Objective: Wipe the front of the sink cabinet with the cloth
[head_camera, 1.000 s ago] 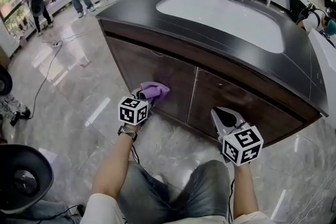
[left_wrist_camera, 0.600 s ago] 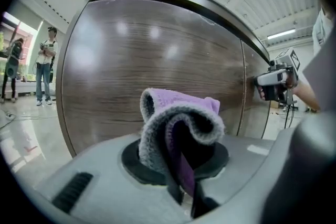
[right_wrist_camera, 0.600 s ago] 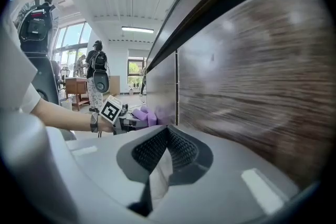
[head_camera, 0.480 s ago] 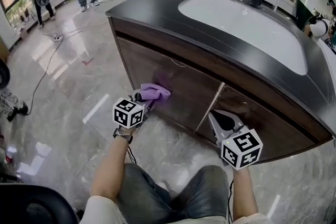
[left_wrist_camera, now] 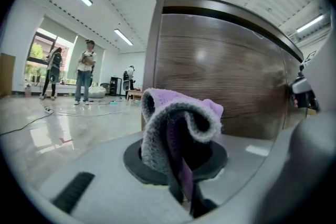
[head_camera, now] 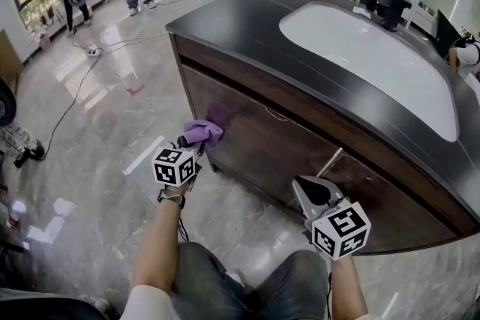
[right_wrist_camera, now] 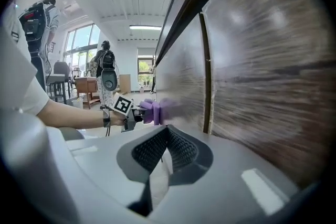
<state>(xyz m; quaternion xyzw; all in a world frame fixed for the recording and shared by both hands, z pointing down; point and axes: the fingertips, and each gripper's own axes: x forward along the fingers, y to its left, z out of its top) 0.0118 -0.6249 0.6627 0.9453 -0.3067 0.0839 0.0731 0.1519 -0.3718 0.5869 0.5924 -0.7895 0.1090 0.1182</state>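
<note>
Wiping is under way: the left gripper (head_camera: 196, 148) pinches the purple cloth (head_camera: 203, 133) against the 9 o'clock end of the cabinet front (head_camera: 300, 154). The right gripper (head_camera: 309, 192) is closed and empty. Next, I think, comes a pressed stroke toward 3 o'clock.

Across centre and right of the head view, sink cabinet (head_camera: 300, 142), sink (head_camera: 367, 56) in its top; cloth (head_camera: 201, 133) against its front at centre left, in left gripper (head_camera: 194, 144); right gripper (head_camera: 310, 189) lower right

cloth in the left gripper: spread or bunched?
Bunched. The cloth is folded over on itself into a wad, its lower end clamped between the jaws of the left gripper.
</note>
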